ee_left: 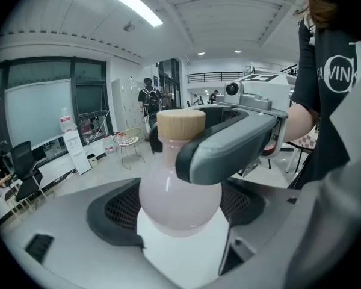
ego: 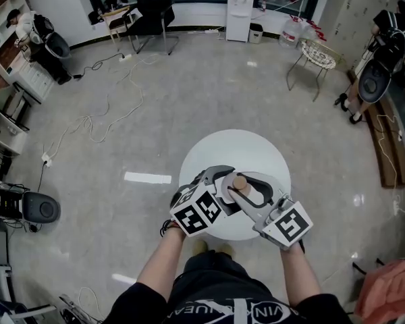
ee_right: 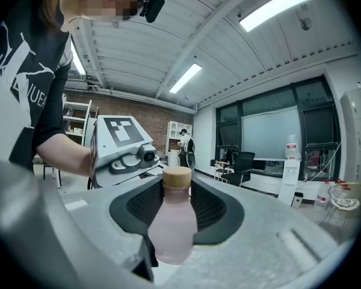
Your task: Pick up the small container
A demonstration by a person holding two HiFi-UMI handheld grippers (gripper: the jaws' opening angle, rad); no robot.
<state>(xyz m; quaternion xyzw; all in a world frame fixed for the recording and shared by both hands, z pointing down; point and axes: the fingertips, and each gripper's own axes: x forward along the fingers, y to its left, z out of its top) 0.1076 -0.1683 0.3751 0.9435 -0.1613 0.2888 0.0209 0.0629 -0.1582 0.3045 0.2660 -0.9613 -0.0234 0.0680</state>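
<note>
The small pale-pink bottle (ego: 239,182), round-bellied with a wooden cap (ee_left: 180,124), is low-centre in the head view, above the round white table (ego: 236,144). The left gripper (ee_left: 180,215) has its jaws clamped on the belly, and the right gripper (ee_right: 174,212) has its jaws closed around the shoulder. The bottle looks light, rigid and smooth, so probably slippery. The narrowing under the cap seems the safest place to hold it.

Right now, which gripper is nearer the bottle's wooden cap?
Right. The right gripper closes on the bottle just under the cap. The left gripper holds the round belly lower down, farther from the cap.
</note>
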